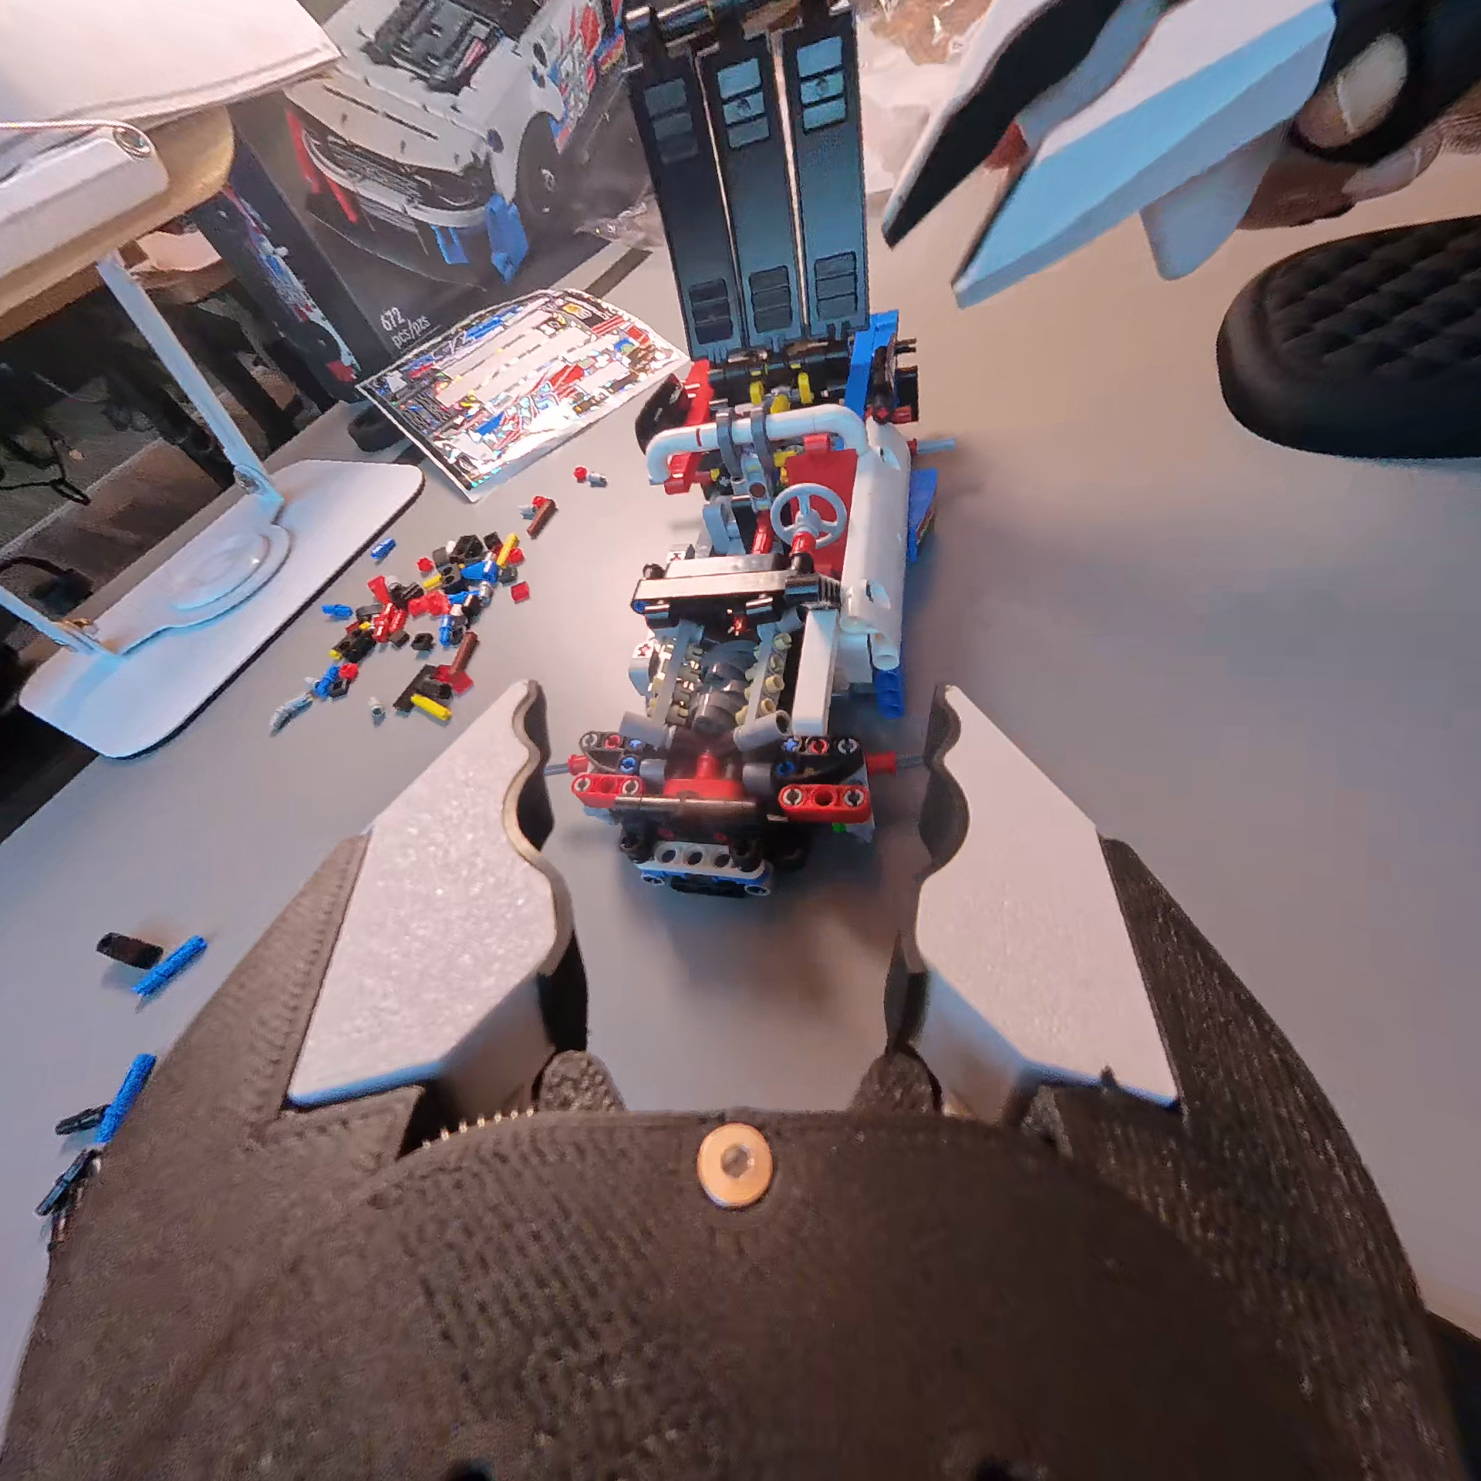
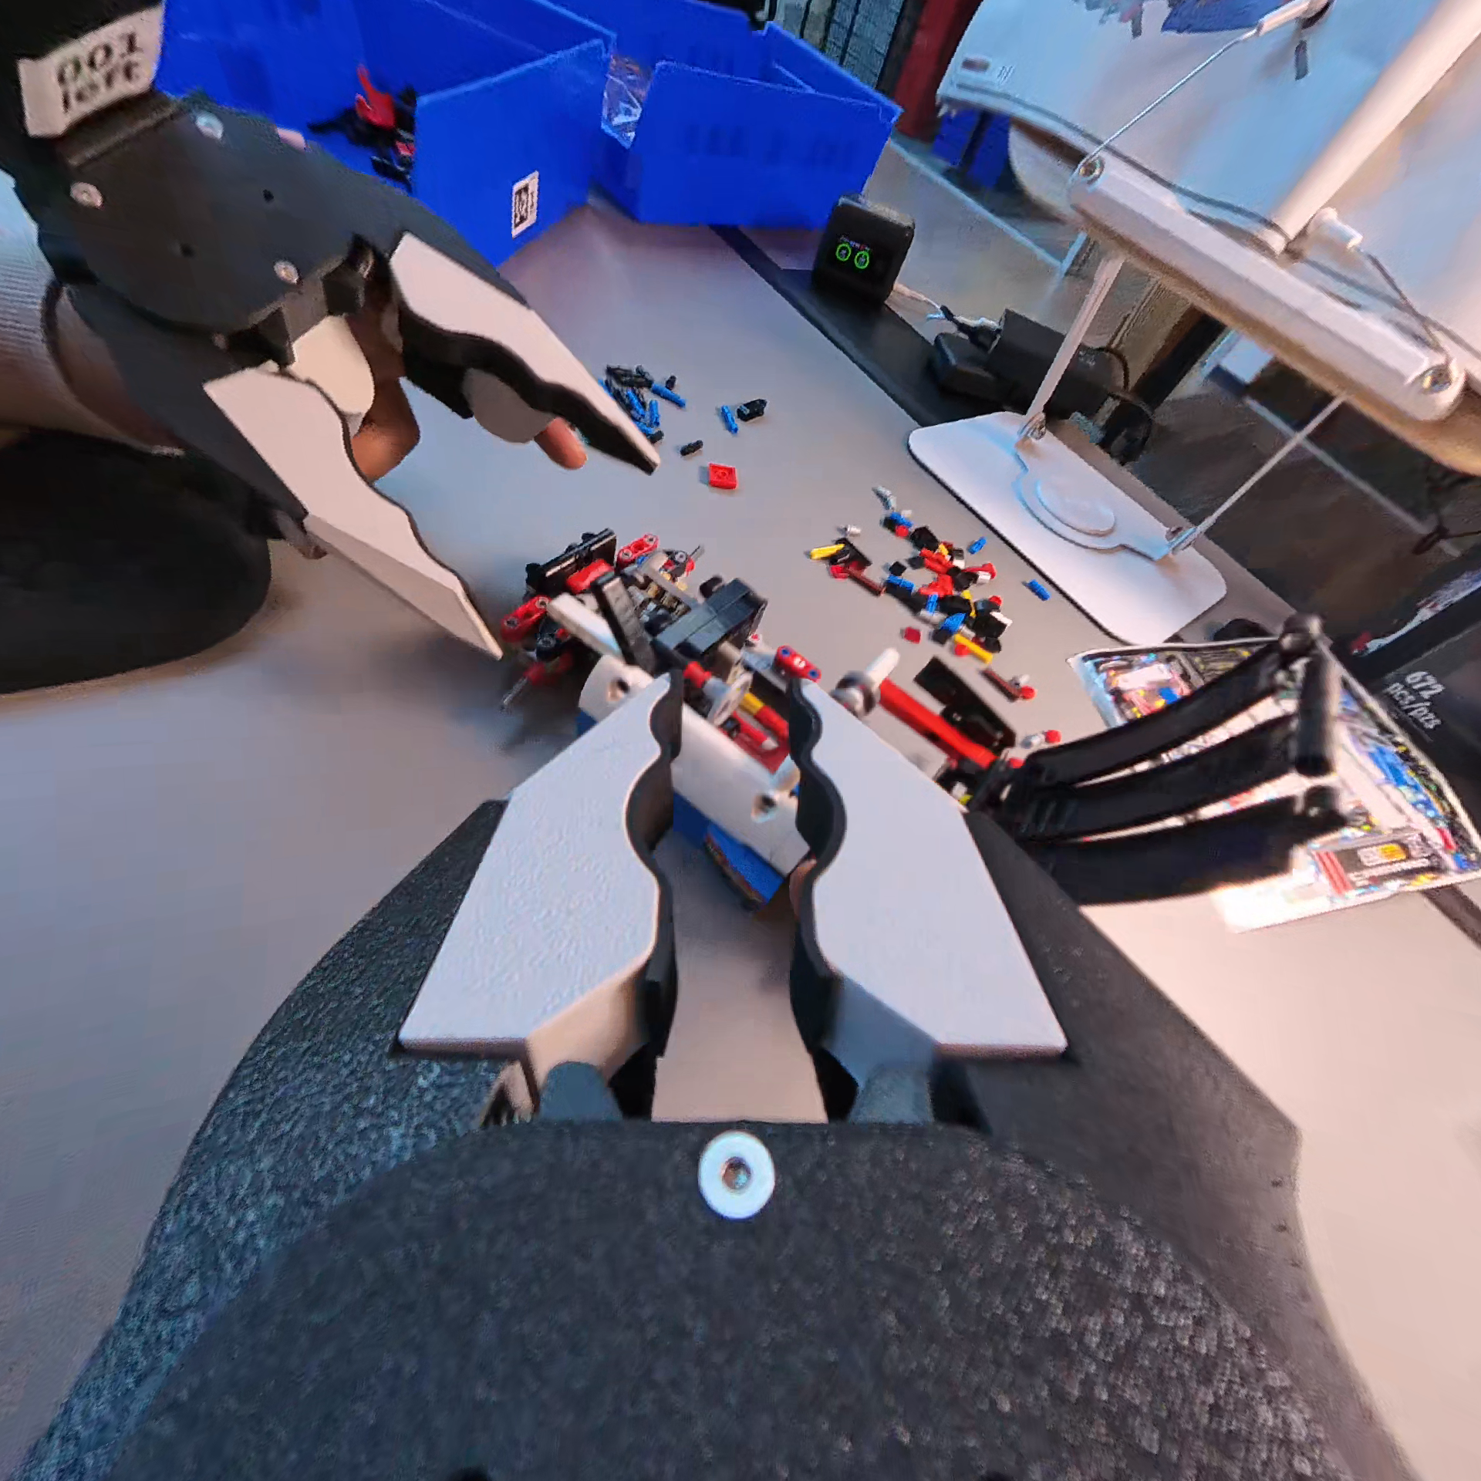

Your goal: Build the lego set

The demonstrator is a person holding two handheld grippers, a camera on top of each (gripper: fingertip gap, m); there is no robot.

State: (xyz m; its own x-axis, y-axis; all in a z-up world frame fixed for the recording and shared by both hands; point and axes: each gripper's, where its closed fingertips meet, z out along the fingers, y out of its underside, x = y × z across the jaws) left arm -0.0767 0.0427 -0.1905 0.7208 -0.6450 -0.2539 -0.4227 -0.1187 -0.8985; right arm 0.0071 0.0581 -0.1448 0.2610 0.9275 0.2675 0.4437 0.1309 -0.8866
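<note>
A part-built Lego car (image 1: 761,609) stands on the grey table, with a white steering wheel, a white side panel and three tall black panels (image 1: 761,200) raised at its far end. My left gripper (image 1: 737,721) is open and empty, its fingers either side of the car's near end without touching it. It also shows in the right wrist view (image 2: 569,553), wide open beside the car (image 2: 641,625). My right gripper (image 2: 733,693) is partly open and empty, hovering over the car's white side panel. It shows in the left wrist view (image 1: 926,264), raised above the table beyond the car.
A pile of small loose pieces (image 1: 433,609) (image 2: 938,585) lies beside the car. A sticker sheet (image 1: 521,385), the set's box (image 1: 401,160) and a white lamp base (image 1: 200,577) lie nearby. Blue bins (image 2: 521,120) stand at the back. A few blue pins (image 1: 168,966) and a black pad (image 1: 1362,336) lie on the table.
</note>
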